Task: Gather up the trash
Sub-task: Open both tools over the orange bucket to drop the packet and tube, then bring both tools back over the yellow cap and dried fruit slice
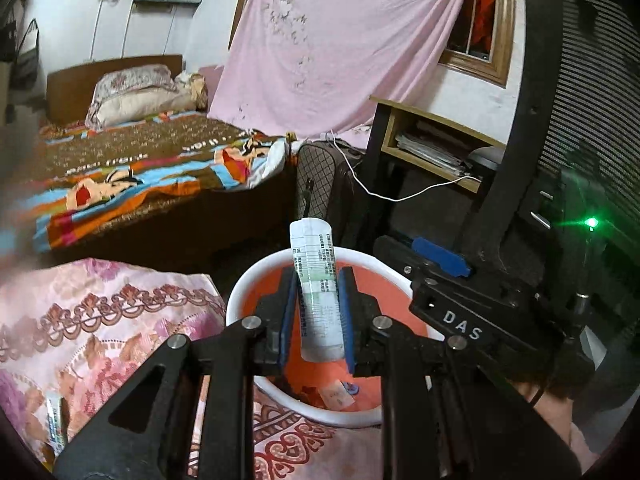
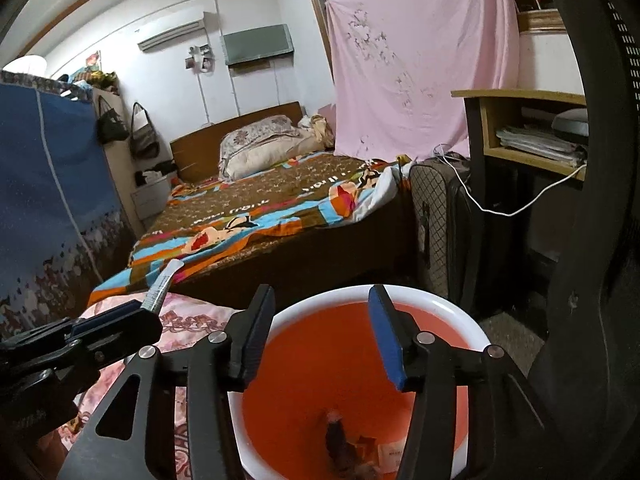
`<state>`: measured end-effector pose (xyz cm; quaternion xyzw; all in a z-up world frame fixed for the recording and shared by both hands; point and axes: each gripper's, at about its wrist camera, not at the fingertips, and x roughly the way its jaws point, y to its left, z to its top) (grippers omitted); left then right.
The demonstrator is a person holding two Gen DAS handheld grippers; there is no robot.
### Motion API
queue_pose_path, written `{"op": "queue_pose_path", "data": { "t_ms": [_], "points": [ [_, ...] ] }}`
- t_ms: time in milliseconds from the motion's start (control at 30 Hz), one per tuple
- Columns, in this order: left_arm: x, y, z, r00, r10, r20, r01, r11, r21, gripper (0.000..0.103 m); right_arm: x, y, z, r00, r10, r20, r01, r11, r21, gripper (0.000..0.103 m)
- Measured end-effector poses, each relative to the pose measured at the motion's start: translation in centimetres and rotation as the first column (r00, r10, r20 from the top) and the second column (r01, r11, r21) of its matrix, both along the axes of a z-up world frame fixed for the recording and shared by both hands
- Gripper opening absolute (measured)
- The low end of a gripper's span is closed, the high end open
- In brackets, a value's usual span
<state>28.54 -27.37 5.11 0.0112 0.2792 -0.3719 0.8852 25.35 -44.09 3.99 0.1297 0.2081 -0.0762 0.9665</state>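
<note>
Left gripper (image 1: pixel 318 280): fingers pinched nearly together on a flattened white tube (image 1: pixel 318 280), centre of the left wrist frame; the tube stands up past the blue pads over the bin.
White tube: rows of small print down its side, too fine to read; in the right wrist frame it sticks out of the left gripper (image 2: pixel 154 304) at lower left, tip pointing to the upper right.
Right gripper (image 2: pixel 322 332): fingers standing roughly half apart, nothing between them, over the bin's mouth in the lower centre of the right wrist frame.
Bin (image 1: pixel 240 292): white rim, orange inside, lower centre in both views; scraps lie at the bottom, among them a small pale card (image 1: pixel 338 394) with unreadable print and a dark blurred piece (image 2: pixel 338 436).
Writing: "DAS" in white letters on the right gripper's black body (image 1: pixel 462 324), right of centre in the left wrist frame; pale lettering on the bedspread, not legible.
Second item: a small printed packet (image 1: pixel 56 424) lies on the pink floral cloth (image 1: pixel 100 320) at lower left.
Surroundings: bed (image 2: pixel 280 208) with a brown, blue and orange spread in mid frame; pink sheet (image 1: pixel 340 40) hanging at upper centre; desk (image 2: pixel 520 96) with stacked papers at right; white cable (image 1: pixel 400 196) drooping from it.
In the way: a black mesh chair back (image 1: pixel 592 100) fills the right edge.
</note>
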Motion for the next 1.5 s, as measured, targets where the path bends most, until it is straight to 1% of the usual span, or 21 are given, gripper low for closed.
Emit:
{"op": "queue_pose_path", "data": {
  "t_ms": [33,133,167,233,333,400,533,567,633,700,733,800,867,933,1000,1067,1100,1167,1333,1500],
  "points": [
    [0.2,0.0,-0.1,1.000,0.004,-0.012,-0.004,1.000,-0.003,0.005,-0.1,-0.1,-0.1,1.000,0.000,-0.001,0.000,1.000,0.007,0.050],
    [0.7,0.2,-0.3,0.998,0.011,-0.055,-0.012,0.999,-0.030,0.006,0.0,-0.4,-0.2,1.000,-0.006,0.001,0.006,1.000,0.021,0.060],
    [0.9,0.2,-0.4,0.997,0.010,-0.072,-0.013,0.999,-0.041,0.006,0.0,-0.4,-0.1,1.000,-0.008,0.002,0.008,1.000,0.024,0.065],
    [1.2,0.2,-0.5,0.995,0.015,-0.094,-0.019,0.999,-0.048,0.008,-0.1,-0.5,0.0,1.000,-0.012,0.009,0.012,1.000,0.026,0.068],
    [1.3,0.3,-0.5,0.994,0.023,-0.104,-0.029,0.998,-0.057,0.017,-0.3,-0.5,0.2,1.000,-0.027,0.013,0.027,1.000,0.015,0.074],
    [1.1,0.5,-0.5,0.995,0.033,-0.096,-0.040,0.997,-0.063,0.025,-0.2,-0.6,0.2,0.999,-0.041,0.010,0.040,0.999,0.010,0.078],
    [0.8,1.0,-0.2,0.995,0.066,-0.074,-0.071,0.996,-0.061,0.030,-0.3,-0.8,0.4,0.998,-0.058,0.015,0.058,0.998,0.013,0.081],
    [0.8,1.2,-0.1,0.995,0.079,-0.063,-0.082,0.995,-0.057,0.033,-0.4,-0.8,0.4,0.998,-0.061,0.019,0.061,0.998,0.012,0.083],
    [0.4,1.6,0.3,0.994,0.108,-0.034,-0.109,0.993,-0.046,0.040,-0.4,-0.8,0.5,0.998,-0.064,0.025,0.064,0.998,0.009,0.087],
    [0.1,2.1,0.5,0.991,0.133,-0.008,-0.133,0.990,-0.042,0.051,-0.5,-0.6,0.7,0.997,-0.066,0.035,0.066,0.998,0.003,0.094],
    [-0.1,2.4,0.7,0.989,0.150,0.009,-0.150,0.988,-0.041,0.053,-0.5,-0.5,0.8,0.997,-0.066,0.040,0.066,0.998,0.002,0.096],
    [-0.7,3.1,1.1,0.982,0.184,0.045,-0.182,0.982,-0.039,0.064,-0.7,-0.2,1.1,0.996,-0.058,0.060,0.059,0.998,-0.001,0.103],
    [-1.1,3.8,1.5,0.974,0.215,0.075,-0.213,0.976,-0.043,0.069,-0.9,0.3,1.4,0.996,-0.049,0.080,0.049,0.999,-0.007,0.103],
    [-1.6,5.0,1.8,0.963,0.251,0.103,-0.247,0.968,-0.051,0.073,-1.0,0.9,1.6,0.995,-0.034,0.099,0.036,0.999,-0.019,0.103],
    [-2.0,6.0,1.9,0.951,0.284,0.122,-0.279,0.959,-0.059,0.084,-1.2,1.7,1.9,0.993,-0.009,0.120,0.014,0.999,-0.038,0.103],
    [-2.5,7.3,2.2,0.933,0.329,0.148,-0.321,0.944,-0.076,0.091,-1.3,2.4,2.2,0.990,0.012,0.141,-0.004,0.998,-0.055,0.103],
    [-3.0,8.1,2.3,0.919,0.356,0.171,-0.346,0.934,-0.090,0.091,-1.4,2.9,2.4,0.987,0.026,0.156,-0.017,0.998,-0.064,0.103],
    [-3.5,9.1,2.5,0.900,0.391,0.194,-0.377,0.920,-0.104,0.091,-1.6,3.8,2.7,0.982,0.051,0.180,-0.037,0.996,-0.083,0.103],
    [-4.7,11.9,2.6,0.856,0.470,0.216,-0.453,0.883,-0.125,0.091,-2.2,6.3,3.5,0.966,0.114,0.231,-0.087,0.988,-0.125,0.103],
    [-6.2,15.1,2.6,0.794,0.554,0.250,-0.532,0.832,-0.156,0.092,-2.9,8.4,4.1,0.948,0.163,0.275,-0.123,0.980,-0.154,0.103]
  ]
}}
